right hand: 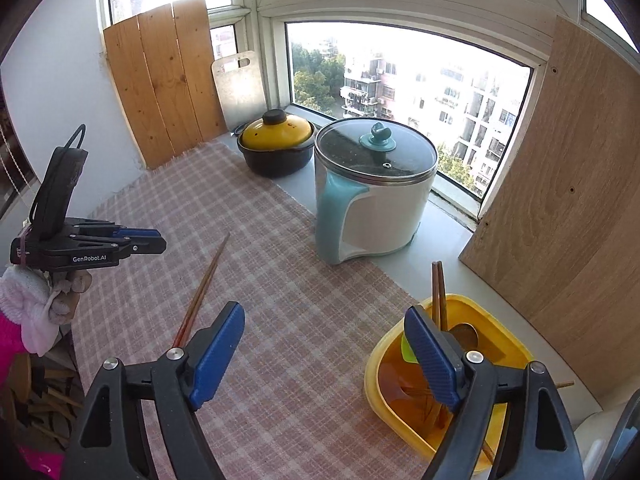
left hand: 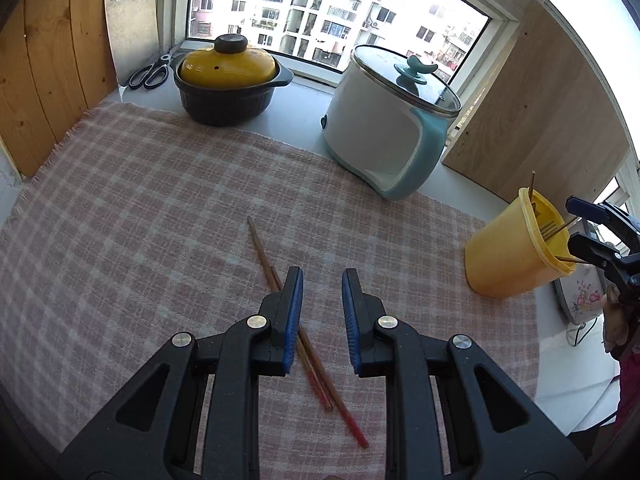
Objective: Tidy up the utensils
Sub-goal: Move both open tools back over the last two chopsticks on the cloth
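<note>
Left gripper (left hand: 322,276) hangs over the checked cloth (left hand: 160,200) on the desk, jaws a little apart with nothing between them — blue pads bare. Just under its left finger lies a pair of chopsticks (left hand: 264,256), side by side on the cloth, red ends toward the camera, plain ends pointing toward the window. No contact visible between pads and chopsticks.

Right gripper (right hand: 324,320) stands wide open, empty, its right finger in front of the yellow holder (right hand: 500,344) — the holder sits at the cloth's right edge near the desk's corner. Inside it: two more chopsticks (right hand: 438,292) upright, a spoon bowl (right hand: 466,334), other utensils too dim to tell.

Farther back, a white-and-teal cooker (right hand: 372,208) with a glass lid, then a black pot with a yellow lid (right hand: 276,140) by the window. Scissors (left hand: 150,72) lie beside the pot, a pale cutting board (left hand: 130,24) leans behind them. Wooden boards (right hand: 160,80) stand propped at both sides.
</note>
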`<action>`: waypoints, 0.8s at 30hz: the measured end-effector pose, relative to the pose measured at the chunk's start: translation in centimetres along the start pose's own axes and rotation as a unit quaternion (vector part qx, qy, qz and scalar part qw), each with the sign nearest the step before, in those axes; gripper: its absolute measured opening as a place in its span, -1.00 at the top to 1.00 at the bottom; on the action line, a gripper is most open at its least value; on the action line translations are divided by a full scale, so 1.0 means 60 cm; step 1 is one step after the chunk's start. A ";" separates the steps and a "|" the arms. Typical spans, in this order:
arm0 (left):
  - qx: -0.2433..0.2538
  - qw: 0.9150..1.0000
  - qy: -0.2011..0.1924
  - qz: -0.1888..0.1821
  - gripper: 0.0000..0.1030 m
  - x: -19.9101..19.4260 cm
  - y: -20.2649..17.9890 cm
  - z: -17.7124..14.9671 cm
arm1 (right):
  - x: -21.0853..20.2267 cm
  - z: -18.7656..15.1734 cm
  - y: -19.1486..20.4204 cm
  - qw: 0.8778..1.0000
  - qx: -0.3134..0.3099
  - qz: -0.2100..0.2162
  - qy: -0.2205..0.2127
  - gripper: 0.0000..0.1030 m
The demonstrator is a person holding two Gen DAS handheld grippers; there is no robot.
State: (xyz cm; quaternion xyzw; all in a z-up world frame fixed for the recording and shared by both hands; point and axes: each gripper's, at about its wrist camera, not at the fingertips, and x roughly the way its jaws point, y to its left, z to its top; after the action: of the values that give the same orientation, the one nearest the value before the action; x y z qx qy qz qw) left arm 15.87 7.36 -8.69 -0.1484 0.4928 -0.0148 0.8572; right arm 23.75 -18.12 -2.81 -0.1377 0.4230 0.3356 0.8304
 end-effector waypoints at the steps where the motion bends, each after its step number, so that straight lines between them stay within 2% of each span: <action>1: -0.002 1.000 0.006 0.001 0.64 0.005 0.012 -0.007 | 0.006 -0.002 0.008 1.000 0.000 0.002 0.002 -0.63; 6: -0.013 0.999 0.035 0.008 0.64 0.044 0.044 -0.019 | 0.033 -0.020 0.040 1.000 0.009 0.012 0.015 -0.63; 15: -0.002 0.995 0.102 0.019 0.64 0.133 0.048 -0.022 | 0.059 -0.055 0.058 0.998 0.049 0.015 0.043 -0.63; 24: 0.005 0.991 0.131 0.035 0.64 0.181 0.050 -0.023 | 0.055 -0.074 0.046 0.995 0.086 0.013 0.046 -0.63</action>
State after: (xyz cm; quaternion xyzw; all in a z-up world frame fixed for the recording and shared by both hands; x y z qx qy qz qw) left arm 19.91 8.07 -19.25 -0.1234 0.6058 -0.0061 0.7860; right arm 20.56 -16.91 -7.96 -0.0753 0.4898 0.3022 0.8143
